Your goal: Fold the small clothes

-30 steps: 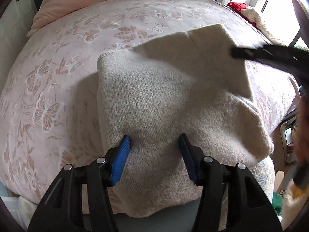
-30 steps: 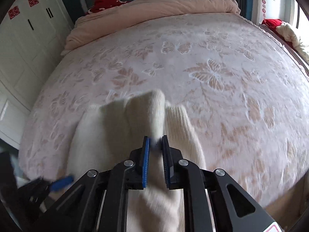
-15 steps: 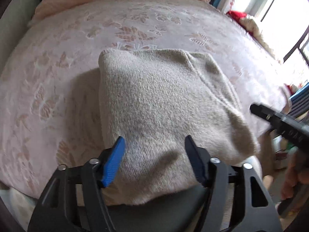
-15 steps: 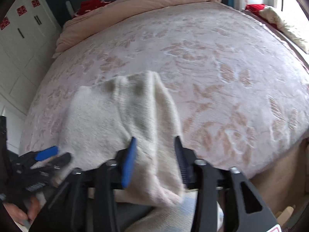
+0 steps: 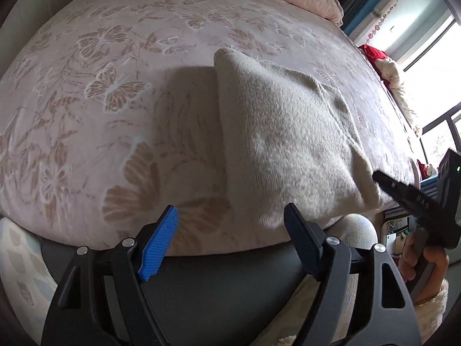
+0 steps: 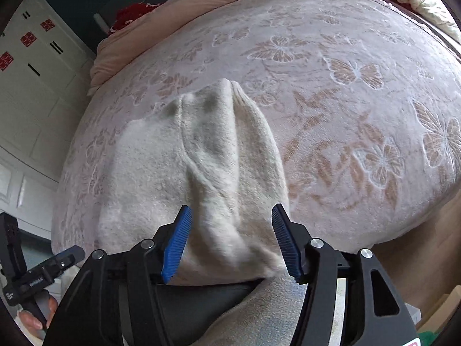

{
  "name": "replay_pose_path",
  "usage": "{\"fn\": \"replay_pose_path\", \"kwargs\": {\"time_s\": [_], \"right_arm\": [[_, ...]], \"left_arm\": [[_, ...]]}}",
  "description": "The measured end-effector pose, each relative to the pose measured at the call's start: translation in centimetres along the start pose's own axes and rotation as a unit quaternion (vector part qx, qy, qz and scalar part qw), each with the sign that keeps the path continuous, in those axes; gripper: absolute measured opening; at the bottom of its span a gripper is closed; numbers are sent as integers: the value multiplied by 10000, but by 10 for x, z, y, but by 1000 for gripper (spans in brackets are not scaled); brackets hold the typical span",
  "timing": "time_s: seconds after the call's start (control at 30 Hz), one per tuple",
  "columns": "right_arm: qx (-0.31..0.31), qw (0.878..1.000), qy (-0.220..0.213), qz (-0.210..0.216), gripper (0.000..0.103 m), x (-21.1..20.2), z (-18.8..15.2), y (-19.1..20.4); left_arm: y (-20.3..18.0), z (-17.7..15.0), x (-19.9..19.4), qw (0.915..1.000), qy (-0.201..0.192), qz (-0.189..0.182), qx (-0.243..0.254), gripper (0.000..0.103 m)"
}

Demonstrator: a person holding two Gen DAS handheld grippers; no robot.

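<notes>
Cream knit sweater (image 5: 291, 150): folded into a compact bundle, lying near the front edge of the bed (image 5: 115, 92); centre-right of the left wrist view, centre-left of the right wrist view (image 6: 201, 173). A seam runs down its top layer.

Left tool (image 5: 230, 239): jaws spread wide, blue pads holding nothing; lower centre of its frame, over the bedspread edge just left of the sweater.

Right tool (image 6: 230, 239): jaws spread wide, straddling the sweater's near end without gripping it; also visible at right edge of the left wrist view (image 5: 409, 199).

Bedspread: pink, butterfly pattern. Rolled pink quilt (image 6: 201, 0) along the far side, top of frame.

White cabinet (image 6: 34, 72): upper left, right wrist view.
</notes>
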State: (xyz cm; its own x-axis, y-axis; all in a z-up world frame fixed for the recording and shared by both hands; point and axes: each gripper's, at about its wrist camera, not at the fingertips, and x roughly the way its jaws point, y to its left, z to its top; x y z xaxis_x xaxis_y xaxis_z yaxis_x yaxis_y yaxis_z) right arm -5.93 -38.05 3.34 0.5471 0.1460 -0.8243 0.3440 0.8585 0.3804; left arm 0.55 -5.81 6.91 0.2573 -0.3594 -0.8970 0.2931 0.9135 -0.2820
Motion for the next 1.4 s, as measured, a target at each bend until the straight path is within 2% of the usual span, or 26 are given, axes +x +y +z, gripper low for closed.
{"fn": "replay_pose_path", "kwargs": {"time_s": [0.07, 0.17, 0.2, 0.23, 0.27, 0.4, 0.43, 0.47, 0.53, 0.6, 0.63, 0.67, 0.73, 0.77, 0.87, 0.93, 1.03, 1.1, 1.13, 1.3, 1.33, 1.37, 1.4], "right_arm": [[-25, 9999, -90, 86, 57, -3, 4, 6], [-250, 9996, 95, 98, 57, 11, 7, 15], [-341, 9992, 213, 51, 51, 21, 6, 17], [-424, 9985, 355, -10, 14, 32, 4, 18], [-496, 9979, 404, -123, 13, 37, 3, 19], [-689, 9971, -314, -128, 11, -8, 10, 22], [-665, 9972, -322, -102, 11, -9, 11, 17], [-657, 9977, -105, -132, 13, 3, 11, 9], [-685, 9959, 551, -217, 19, 42, 3, -5], [-466, 9978, 462, -70, 21, 45, -1, -10], [-425, 9985, 358, -31, 28, 37, 1, -9], [-388, 9990, 207, -43, 45, 26, 3, -7], [-324, 9992, -142, -201, 65, 10, 9, -7], [-297, 9992, -178, -190, 70, 9, 11, -9], [-110, 9995, 251, -134, 72, 29, 16, -21], [109, 9987, 487, 132, 72, 46, 14, -32], [616, 9930, 683, 745, 77, 66, 10, -43], [948, 9864, 801, 1075, 83, 80, 9, -47], [1084, 9840, 787, 1176, 87, 85, 9, -49], [1319, 9812, 667, 1241, 88, 92, 12, -45], [1299, 9818, 674, 1212, 85, 91, 14, -43], [1251, 9823, 686, 1213, 70, 90, 15, -39], [1221, 9822, 715, 1235, 62, 91, 17, -35]], "left_arm": [[-7, -1, -2, 9999, -40, 16, 99, 74], [-15, -1, -5, 9997, -109, -14, 196, 74], [-16, 0, -5, 9997, -116, -23, 211, 74], [-18, 0, -5, 9997, -120, -29, 226, 74], [-19, 0, -5, 9996, -116, -41, 240, 74], [-21, 0, -13, 9994, -216, -84, 243, 75], [-21, 1, -14, 9994, -251, -91, 231, 78], [-20, 2, -13, 9993, -305, -107, 209, 84], [-22, 5, -7, 9992, -335, -135, 187, 84], [-28, 12, 5, 9994, -203, -198, 190, 84], [-30, 15, 9, 9995, -167, -195, 194, 84], [-33, 19, 12, 9995, -152, -191, 198, 84], [-36, 26, 19, 9996, -143, -180, 156, 85], [-37, 28, 22, 9995, -110, -235, 152, 90], [-38, 40, 45, 9995, 53, -315, 88, 91], [-34, 47, 64, 9992, 251, -306, -85, 91], [-22, 54, 91, 9948, 608, -644, -511, 93], [-18, 57, 106, 9921, 751, -740, -679, 97], [-17, 59, 111, 9909, 794, -797, -738, 97], [-23, 65, 123, 9889, 898, -827, -851, 98], [-25, 66, 123, 9888, 923, -822, -840, 98], [-28, 67, 123, 9891, 953, -766, -820, 98], [-31, 68, 122, 9893, 964, -751, -792, 94]]}}
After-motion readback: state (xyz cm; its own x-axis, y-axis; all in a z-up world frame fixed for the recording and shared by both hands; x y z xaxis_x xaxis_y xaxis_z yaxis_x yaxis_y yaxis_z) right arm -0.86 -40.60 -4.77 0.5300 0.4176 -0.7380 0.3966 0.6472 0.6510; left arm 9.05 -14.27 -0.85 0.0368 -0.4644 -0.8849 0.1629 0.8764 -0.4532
